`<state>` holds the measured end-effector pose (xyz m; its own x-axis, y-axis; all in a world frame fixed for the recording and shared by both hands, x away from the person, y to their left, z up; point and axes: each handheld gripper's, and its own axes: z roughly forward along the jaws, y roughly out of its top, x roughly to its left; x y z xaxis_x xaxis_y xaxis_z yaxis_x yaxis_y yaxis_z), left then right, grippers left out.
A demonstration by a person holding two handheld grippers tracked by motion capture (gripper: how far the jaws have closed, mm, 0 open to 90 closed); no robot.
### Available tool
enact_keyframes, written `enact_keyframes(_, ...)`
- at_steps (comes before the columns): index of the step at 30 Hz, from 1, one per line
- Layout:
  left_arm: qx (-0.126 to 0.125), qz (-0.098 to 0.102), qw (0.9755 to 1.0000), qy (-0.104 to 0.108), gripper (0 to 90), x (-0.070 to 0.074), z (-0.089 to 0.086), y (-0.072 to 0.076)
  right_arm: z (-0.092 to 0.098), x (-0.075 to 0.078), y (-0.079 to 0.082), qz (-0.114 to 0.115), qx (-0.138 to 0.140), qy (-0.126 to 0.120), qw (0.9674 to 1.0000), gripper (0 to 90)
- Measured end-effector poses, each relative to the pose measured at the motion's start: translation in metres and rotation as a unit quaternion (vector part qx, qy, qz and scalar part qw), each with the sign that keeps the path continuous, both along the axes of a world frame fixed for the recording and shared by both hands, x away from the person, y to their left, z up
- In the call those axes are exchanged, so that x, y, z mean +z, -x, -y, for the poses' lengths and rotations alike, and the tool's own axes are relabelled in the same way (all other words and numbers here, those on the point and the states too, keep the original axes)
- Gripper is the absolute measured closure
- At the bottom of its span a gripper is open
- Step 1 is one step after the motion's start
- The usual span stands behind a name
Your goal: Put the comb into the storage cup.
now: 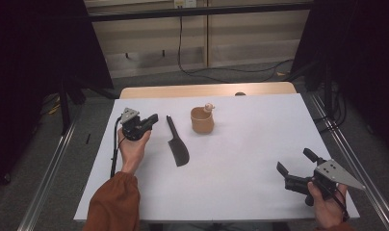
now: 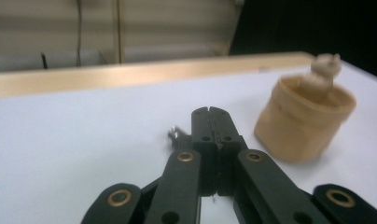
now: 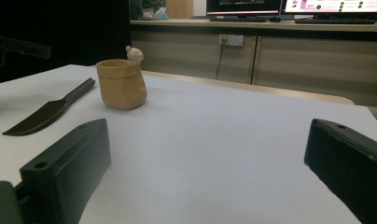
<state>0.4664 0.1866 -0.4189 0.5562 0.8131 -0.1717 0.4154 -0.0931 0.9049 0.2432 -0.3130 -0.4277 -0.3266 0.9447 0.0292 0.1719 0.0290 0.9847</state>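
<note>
The left gripper point(image 1: 151, 119) is fully closed on nothing, just beside the black knife point(image 1: 178, 144); the right gripper point(image 1: 294, 168) hangs wide open and empty, well apart. With closed jaws, a reach would probably shove the knife toward the tan cup point(image 1: 202, 120). White table point(image 1: 240, 163), dim office room.
</note>
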Motion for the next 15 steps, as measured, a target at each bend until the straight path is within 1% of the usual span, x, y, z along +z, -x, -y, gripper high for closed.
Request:
enact_keyframes(1,0.0,0.0,1.0,0.0,90.0,0.0,0.0,0.0,0.0,0.0,0.0,0.0,0.0,0.0,1.0,0.0)
enact_keyframes(2,-0.001,-0.01,0.9999,-0.001,90.0,0.001,0.0,0.0,0.0,0.0,0.0,0.0,0.0,0.0,1.0,0.0)
enact_keyframes(3,-0.009,-0.03,0.9994,-0.011,90.0,0.003,0.002,-0.001,0.0,0.0,0.0,-0.001,0.0,0.0,1.0,0.0)
enact_keyframes(4,-0.009,-0.03,0.9994,-0.011,90.0,0.003,0.002,-0.001,0.0,0.0,0.0,-0.001,0.0,0.0,1.0,0.0)
enact_keyframes(5,-0.009,-0.035,0.9991,-0.02,90.0,0.004,0.004,0.0,0.0,0.0,0.0,0.0,0.0,0.0,1.0,0.0)
enact_keyframes(7,-0.012,-0.054,0.998,-0.03,90.0,0.007,0.008,-0.001,0.0,0.0,0.0,-0.001,-0.001,0.0,1.0,0.0)
enact_keyframes(8,-0.012,-0.054,0.998,-0.03,90.0,0.007,0.008,-0.001,0.0,0.0,0.0,-0.001,-0.001,0.0,1.0,0.0)
enact_keyframes(9,-0.012,-0.065,0.9973,-0.032,90.0,0.008,0.009,-0.002,0.0,0.0,0.0,0.0,-0.001,0.001,1.0,0.0)
enact_keyframes(10,-0.005,-0.077,0.9962,-0.041,88.5,0.01,0.01,-0.005,0.0,0.0,-0.001,0.0,-0.001,0.001,1.0,0.0)
enact_keyframes(11,-0.005,-0.077,0.9962,-0.041,89.5,0.01,0.01,-0.005,0.0,0.0,-0.001,0.0,-0.001,0.001,1.0,0.0)
enact_keyframes(12,-0.004,-0.085,0.9953,-0.046,89.5,0.01,0.011,-0.007,0.0,0.0,-0.001,-0.001,-0.001,0.001,1.0,0.0)
enact_keyframes(13,0.0,-0.104,0.9925,-0.064,90.0,0.01,0.012,-0.012,0.0,0.0,-0.001,0.0,0.0,0.001,1.0,0.0)
enact_keyframes(14,0.0,-0.104,0.9925,-0.064,90.0,0.01,0.012,-0.012,0.0,0.0,-0.001,0.0,0.0,0.002,1.0,0.0)
enact_keyframes(15,0.002,-0.111,0.9915,-0.067,90.0,0.009,0.013,-0.015,0.0,0.0,-0.001,0.0,0.0,0.002,1.0,0.0)
